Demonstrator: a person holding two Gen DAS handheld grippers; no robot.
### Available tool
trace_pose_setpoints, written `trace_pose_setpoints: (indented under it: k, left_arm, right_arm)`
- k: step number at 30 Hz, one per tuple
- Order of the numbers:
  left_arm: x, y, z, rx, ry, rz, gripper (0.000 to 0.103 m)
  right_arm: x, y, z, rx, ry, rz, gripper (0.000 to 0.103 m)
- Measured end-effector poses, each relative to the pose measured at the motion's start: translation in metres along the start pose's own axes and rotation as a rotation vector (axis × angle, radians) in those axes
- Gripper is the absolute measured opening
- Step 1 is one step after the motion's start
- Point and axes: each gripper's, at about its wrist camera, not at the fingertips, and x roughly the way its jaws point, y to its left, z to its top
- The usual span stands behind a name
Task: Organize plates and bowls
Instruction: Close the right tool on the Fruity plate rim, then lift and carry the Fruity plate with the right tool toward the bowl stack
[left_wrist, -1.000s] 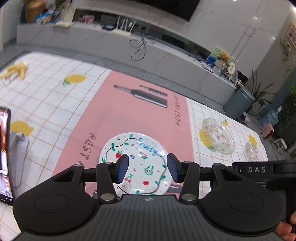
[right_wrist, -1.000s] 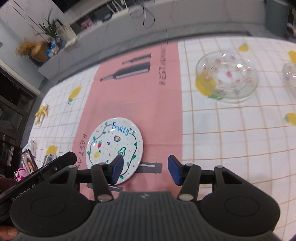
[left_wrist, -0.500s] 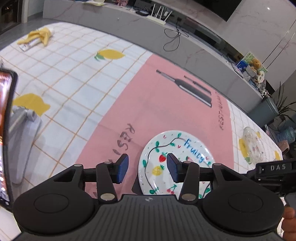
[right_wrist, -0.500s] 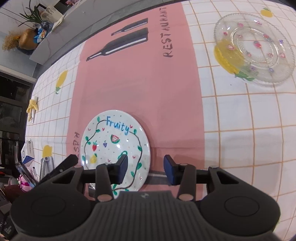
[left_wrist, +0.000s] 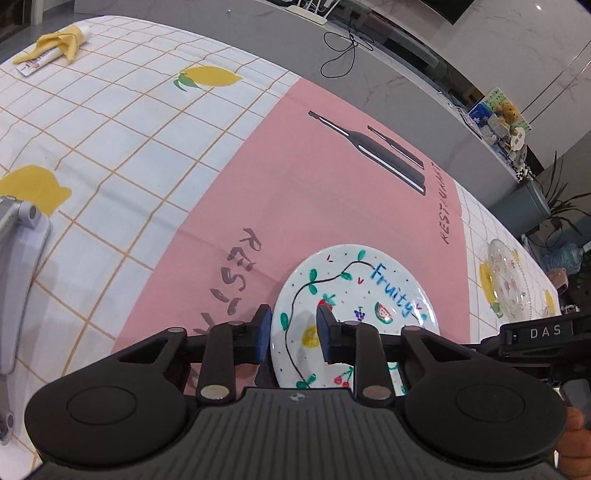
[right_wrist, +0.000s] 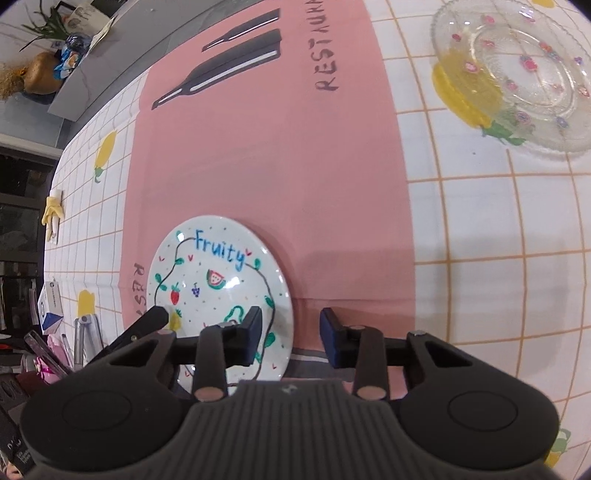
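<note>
Fruity plate (left_wrist: 354, 295) on pink mat (left_wrist: 314, 177): left gripper (left_wrist: 294, 334), right gripper (right_wrist: 291, 341) straddle opposite rims, jaws just narrowing, unclenched.

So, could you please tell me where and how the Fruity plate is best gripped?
Probably by the rim. The Fruity plate lies flat on the pink mat, so only its thin raised edge offers purchase. Come in low from each side, one jaw above the rim and one beneath, as both pairs of jaws now straddle opposite edges.

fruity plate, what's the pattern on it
White plate with blue "Fruity" lettering, small painted fruits and a leafy dark vine loop; clearest in the right wrist view.
</note>
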Motion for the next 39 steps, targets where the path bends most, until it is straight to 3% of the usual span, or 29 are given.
trace_pose_setpoints:
  k: [5, 10, 21, 26, 36, 39]
  left_arm:
    - [0.001, -0.001, 0.0, 0.011, -0.006, 0.017, 0.021]
    - [0.001, -0.004, 0.001, 0.003, -0.016, 0.04, 0.018]
    - [-0.015, -0.004, -0.005, -0.116, -0.024, -0.04, 0.016]
    - [-0.008, -0.016, -0.012, -0.108, 0.0, -0.038, 0.015]
    - [0.004, -0.021, -0.019, -0.061, 0.05, -0.044, 0.014]
    - [0.004, -0.02, -0.019, -0.03, 0.032, -0.046, 0.016]
  right_arm:
    - [0.005, 0.002, -0.001, -0.002, 0.015, 0.014, 0.015]
    - [0.005, 0.001, -0.001, 0.021, 0.021, 0.014, 0.011]
    - [-0.02, -0.013, 0.003, 0.091, -0.048, 0.069, 0.008]
    - [-0.023, -0.025, 0.006, 0.126, -0.065, 0.055, 0.008]
    - [-0.015, -0.034, 0.008, 0.071, -0.075, 0.019, 0.015]
    - [-0.015, -0.036, 0.009, 0.047, -0.069, 0.029, 0.016]
